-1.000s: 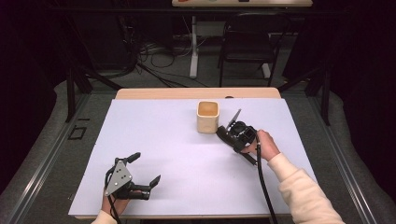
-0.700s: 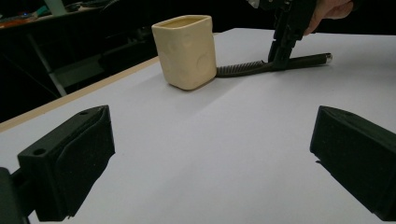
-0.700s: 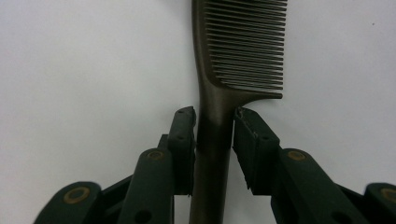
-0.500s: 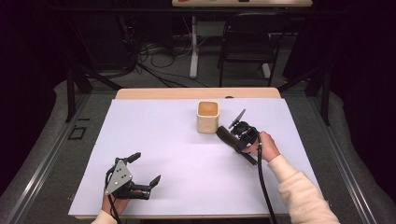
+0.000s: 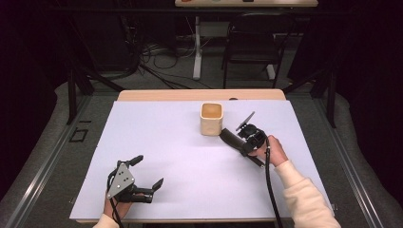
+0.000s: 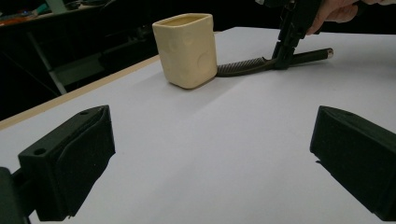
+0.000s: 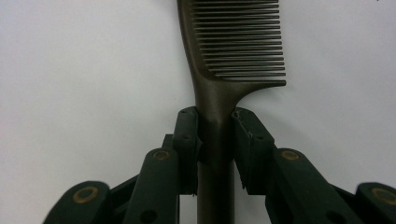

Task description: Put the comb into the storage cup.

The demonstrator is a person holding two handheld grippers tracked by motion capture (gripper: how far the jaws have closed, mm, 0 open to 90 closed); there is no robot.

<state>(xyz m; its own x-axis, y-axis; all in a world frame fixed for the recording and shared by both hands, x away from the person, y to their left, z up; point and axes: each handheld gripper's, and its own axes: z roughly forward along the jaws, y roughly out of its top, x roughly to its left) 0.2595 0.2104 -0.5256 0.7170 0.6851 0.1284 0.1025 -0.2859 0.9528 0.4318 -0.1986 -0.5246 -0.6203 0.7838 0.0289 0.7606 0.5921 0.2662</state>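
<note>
A dark comb (image 7: pixel 233 42) lies flat on the white table, its teeth end (image 5: pixel 230 137) close beside a cream square cup (image 5: pixel 211 118). My right gripper (image 7: pixel 215 126) points down at the comb's handle just behind the teeth. Its jaws have just been closing, and both pads now touch the handle's sides. From the left gripper view the cup (image 6: pixel 187 49) stands ahead, with the comb (image 6: pixel 240 67) and the right gripper (image 6: pixel 281 58) to its right. My left gripper (image 5: pixel 148 171) rests open near the front left, nothing between its jaws (image 6: pixel 210 158).
A white sheet (image 5: pixel 157 137) covers the table, and a wooden strip shows along its far edge (image 5: pixel 190 95). The right gripper's cable (image 5: pixel 267 175) trails back over the sleeve. Behind the table stand a chair and floor cables in the dark.
The right gripper has shifted very slightly to the right over the comb. The left gripper and the cup have stayed where they were.
</note>
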